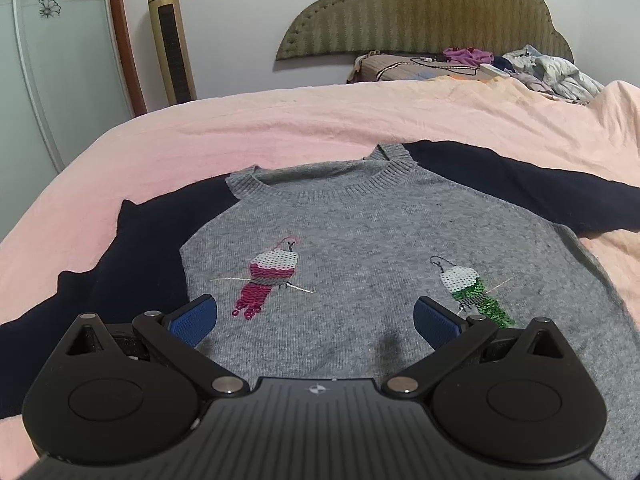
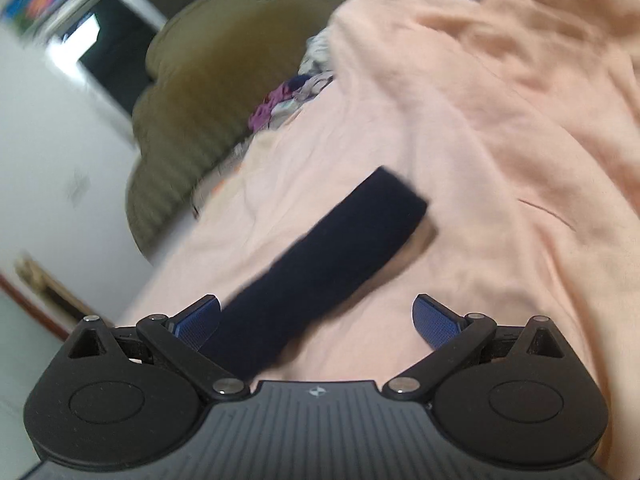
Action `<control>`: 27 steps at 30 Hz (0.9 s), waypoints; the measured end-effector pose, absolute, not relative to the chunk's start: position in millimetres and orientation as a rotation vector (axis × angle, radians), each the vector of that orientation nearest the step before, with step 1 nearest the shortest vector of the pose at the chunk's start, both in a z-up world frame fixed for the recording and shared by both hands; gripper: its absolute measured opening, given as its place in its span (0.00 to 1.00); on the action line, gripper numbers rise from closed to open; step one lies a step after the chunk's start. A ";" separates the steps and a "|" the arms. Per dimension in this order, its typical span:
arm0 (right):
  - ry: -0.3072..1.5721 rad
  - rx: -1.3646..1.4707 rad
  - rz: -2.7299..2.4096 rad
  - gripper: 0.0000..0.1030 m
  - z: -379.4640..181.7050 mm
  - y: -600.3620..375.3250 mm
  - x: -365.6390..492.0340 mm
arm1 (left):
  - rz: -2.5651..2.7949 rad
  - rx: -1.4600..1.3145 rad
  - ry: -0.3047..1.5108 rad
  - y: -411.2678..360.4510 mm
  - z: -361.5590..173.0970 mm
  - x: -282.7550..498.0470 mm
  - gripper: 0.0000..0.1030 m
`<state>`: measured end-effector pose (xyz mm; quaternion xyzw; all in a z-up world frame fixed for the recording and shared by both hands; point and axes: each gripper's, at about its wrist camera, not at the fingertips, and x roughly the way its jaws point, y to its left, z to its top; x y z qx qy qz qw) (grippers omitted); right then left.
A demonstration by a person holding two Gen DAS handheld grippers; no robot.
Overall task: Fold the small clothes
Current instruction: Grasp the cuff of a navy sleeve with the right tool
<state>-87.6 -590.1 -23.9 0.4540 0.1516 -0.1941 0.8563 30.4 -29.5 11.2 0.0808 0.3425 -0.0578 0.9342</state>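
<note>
A small grey knit sweater with navy sleeves and two sequin birds lies flat, front up, on the pink bed sheet. Its collar points away from me. My left gripper is open and empty, hovering over the sweater's lower front. One navy sleeve stretches out to the right, the other to the left. In the blurred right wrist view, my right gripper is open and empty just above a navy sleeve that lies straight on the sheet, passing by the left finger.
A padded olive headboard stands at the far end of the bed, with a heap of loose clothes and a pillow below it. A gold tower fan stands by the wall at left. A rumpled peach blanket lies to the right.
</note>
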 end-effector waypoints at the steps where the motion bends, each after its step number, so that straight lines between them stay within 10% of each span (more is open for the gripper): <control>1: 0.294 0.989 -0.390 1.00 -26.0 -596.4 -84.3 | -0.115 0.170 0.701 -30.2 11.3 30.8 1.00; 8: 0.253 1.059 -0.410 0.83 -33.4 -630.6 -48.3 | -0.099 0.189 0.717 -28.3 7.7 34.0 1.00; 10: 0.282 1.073 -0.443 0.40 -36.4 -640.2 -42.8 | -0.097 0.190 0.720 -26.5 7.0 35.6 1.00; 13: 0.319 1.117 -0.495 0.07 -50.0 -651.7 -40.3 | -0.089 0.197 0.714 -23.3 8.8 36.7 1.00; 27: 0.307 0.399 -0.515 0.07 78.5 -539.1 13.9 | 0.039 0.144 0.715 34.4 26.2 40.3 1.00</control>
